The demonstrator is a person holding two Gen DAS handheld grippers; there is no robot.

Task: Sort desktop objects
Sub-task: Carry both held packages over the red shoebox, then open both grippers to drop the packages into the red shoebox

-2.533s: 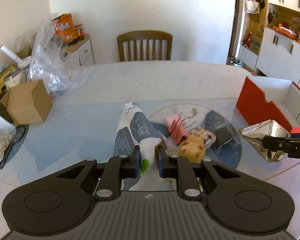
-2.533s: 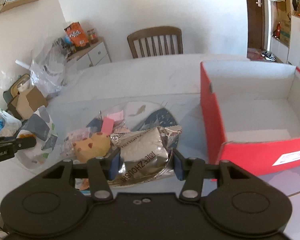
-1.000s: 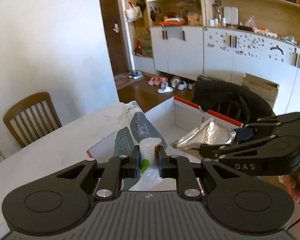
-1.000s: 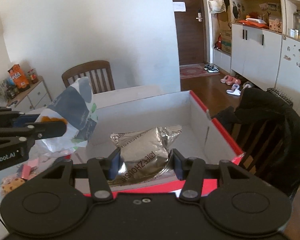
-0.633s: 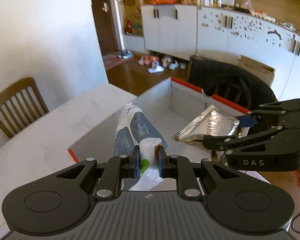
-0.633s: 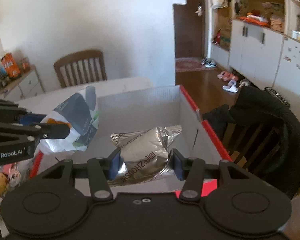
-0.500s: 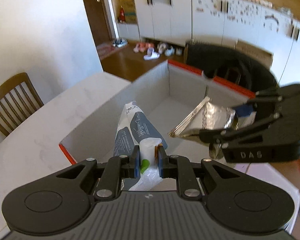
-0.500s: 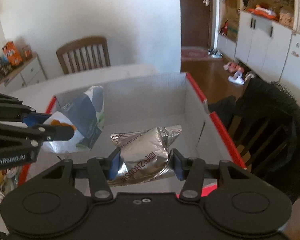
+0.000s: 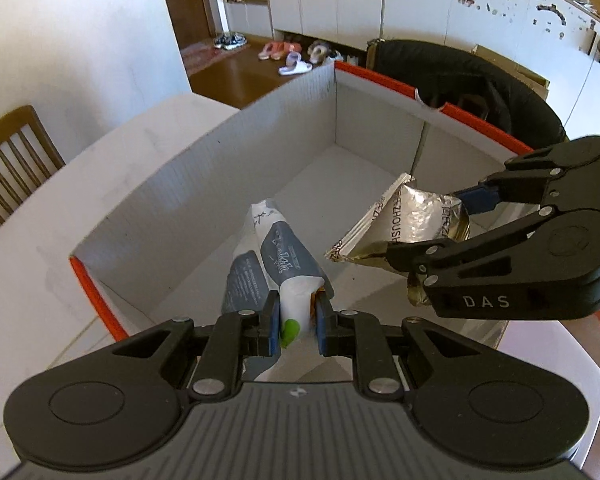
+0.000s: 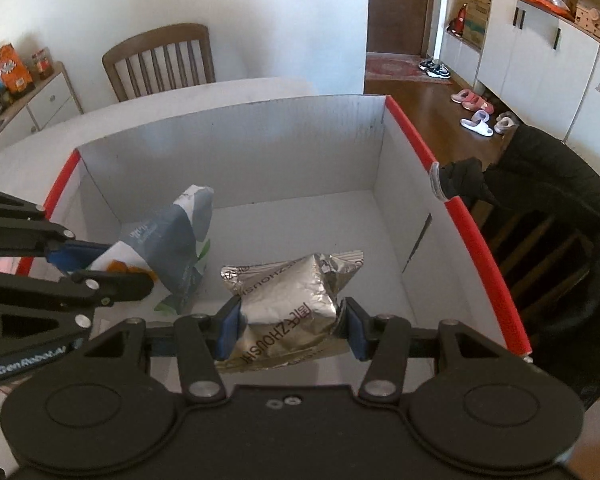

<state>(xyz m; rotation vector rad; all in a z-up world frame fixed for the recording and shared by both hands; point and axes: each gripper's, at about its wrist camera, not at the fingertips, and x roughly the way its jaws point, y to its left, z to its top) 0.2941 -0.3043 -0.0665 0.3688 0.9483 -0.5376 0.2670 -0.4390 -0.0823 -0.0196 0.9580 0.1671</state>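
Note:
A red-rimmed cardboard box (image 9: 196, 184) with white inside walls stands on the white table; it also shows in the right wrist view (image 10: 476, 236). My left gripper (image 9: 296, 320) is shut on a grey and white snack bag (image 9: 276, 256) and holds it over the box's near left part. My right gripper (image 10: 288, 328) is shut on a silver foil packet (image 10: 292, 292), held over the box's near right part. In the left wrist view the foil packet (image 9: 404, 220) hangs beside the snack bag, apart from it. The box floor looks bare.
A wooden chair (image 10: 160, 60) stands at the table's far side. A chair draped with a black jacket (image 10: 548, 208) is just beyond the box's right wall. A low cabinet (image 10: 32, 96) with snack boxes stands far left. White cupboards (image 9: 420, 12) line the room.
Both grippers have carried their bags from the pile on the table over to the box. In the last half second both dropped lower over the box opening.

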